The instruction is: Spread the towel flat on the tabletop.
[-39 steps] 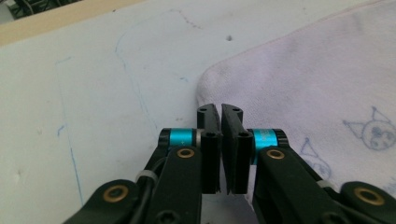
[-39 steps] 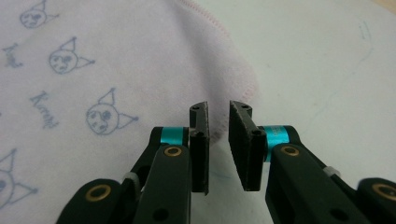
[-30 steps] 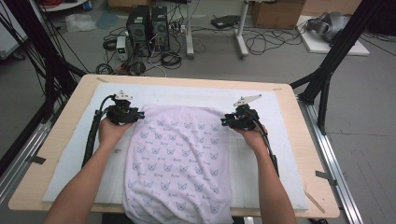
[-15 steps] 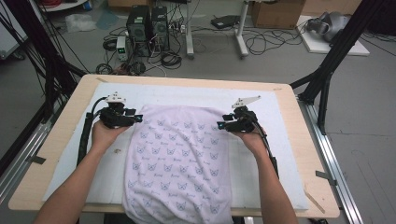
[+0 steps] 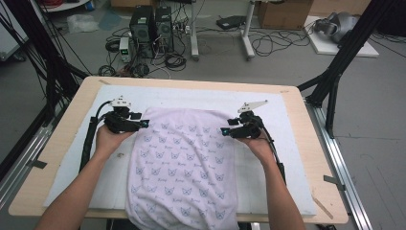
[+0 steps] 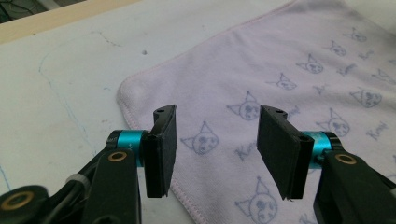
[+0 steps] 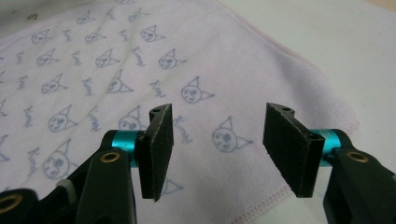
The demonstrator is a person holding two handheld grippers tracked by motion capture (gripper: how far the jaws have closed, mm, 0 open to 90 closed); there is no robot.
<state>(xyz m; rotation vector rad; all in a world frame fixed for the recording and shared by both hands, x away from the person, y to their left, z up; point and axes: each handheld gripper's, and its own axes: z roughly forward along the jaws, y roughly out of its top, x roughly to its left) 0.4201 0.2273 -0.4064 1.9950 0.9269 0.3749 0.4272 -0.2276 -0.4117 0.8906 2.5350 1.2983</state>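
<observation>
A pale lilac towel [image 5: 184,163] printed with small cat faces lies spread on the white mat [image 5: 297,143], and its near end hangs over the table's front edge. My left gripper [image 5: 142,123] is at the towel's far left corner. Its jaws have just been opening and now stand open over the cloth [image 6: 280,60], with the left gripper [image 6: 215,140] gripping nothing. My right gripper [image 5: 224,130] is at the far right corner. Its jaws have also just been opening, and the right gripper [image 7: 215,140] stands open above the flat towel [image 7: 116,51].
The mat covers most of the wooden table [image 5: 62,143]. Black frame posts [image 5: 335,72] rise at both sides of the table. Beyond the far edge the floor holds computer cases [image 5: 151,24], cables and boxes.
Both hands have stayed almost where they were at the towel's far corners. The towel lies spread as before.
</observation>
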